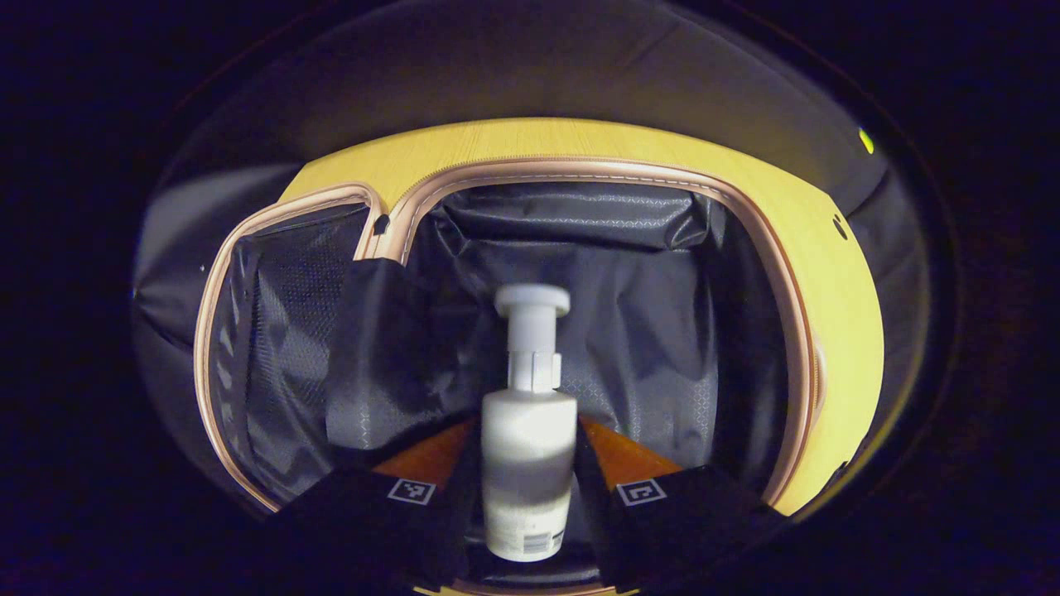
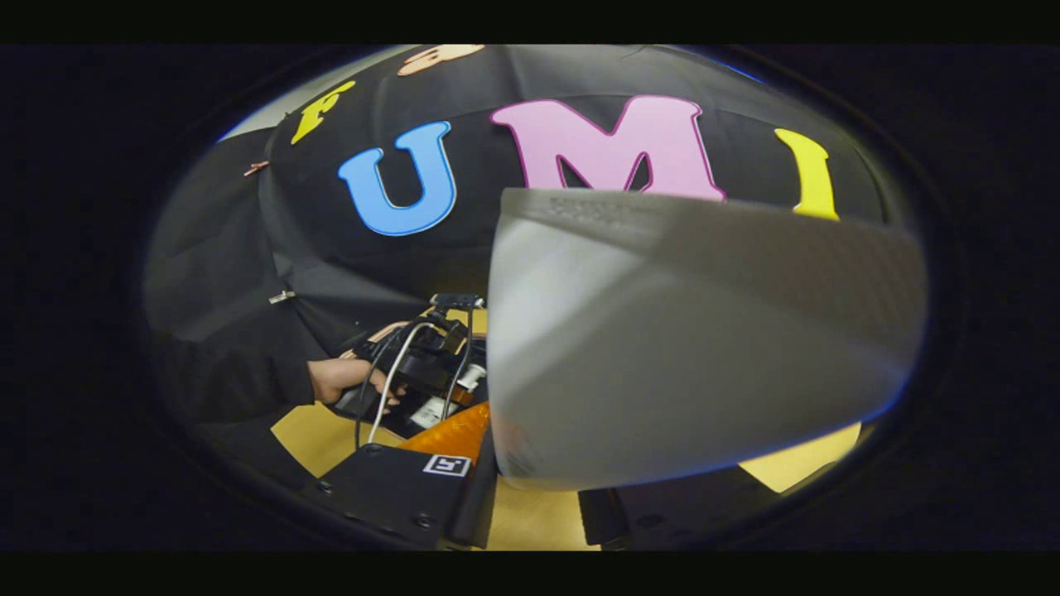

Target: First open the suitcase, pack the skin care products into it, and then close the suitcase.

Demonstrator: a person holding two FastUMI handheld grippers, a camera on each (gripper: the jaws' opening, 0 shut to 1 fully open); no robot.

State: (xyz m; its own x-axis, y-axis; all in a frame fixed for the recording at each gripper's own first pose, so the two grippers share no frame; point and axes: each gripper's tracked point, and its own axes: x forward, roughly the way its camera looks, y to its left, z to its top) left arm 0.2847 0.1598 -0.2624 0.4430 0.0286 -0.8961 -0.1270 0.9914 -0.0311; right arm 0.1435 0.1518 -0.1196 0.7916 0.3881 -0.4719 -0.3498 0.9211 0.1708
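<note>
White pump bottle (image 1: 530, 439) clamped in left gripper (image 1: 528, 488), above open suitcase (image 1: 596, 331)

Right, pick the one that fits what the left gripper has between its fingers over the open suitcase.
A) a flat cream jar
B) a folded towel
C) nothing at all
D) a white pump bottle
D: in the left gripper view the left gripper is shut on a white pump bottle, its pump head pointing into the dark-lined suitcase.
</note>
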